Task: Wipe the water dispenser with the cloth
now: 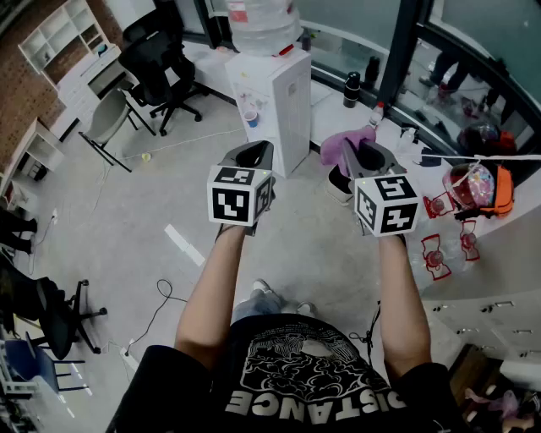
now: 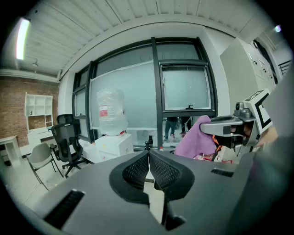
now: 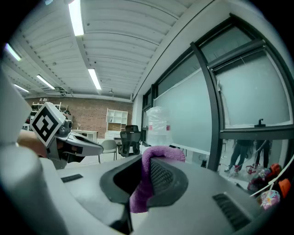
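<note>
left gripper [image 2: 148, 157] — jaws pressed together, nothing between | right gripper [image 3: 144, 169] — pinching soft purple cloth [image 3: 138, 195], draped over one jaw | tall white boxy water dispenser [image 1: 279, 97], clear bottle [image 1: 264, 25] on top, stands ahead, apart from cloth

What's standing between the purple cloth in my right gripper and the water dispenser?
Nothing visible. The right gripper is shut on the purple cloth, and only bare floor lies between it and the white water dispenser ahead. The left gripper, shut and empty, is held beside the cloth, not in front of it.
</note>
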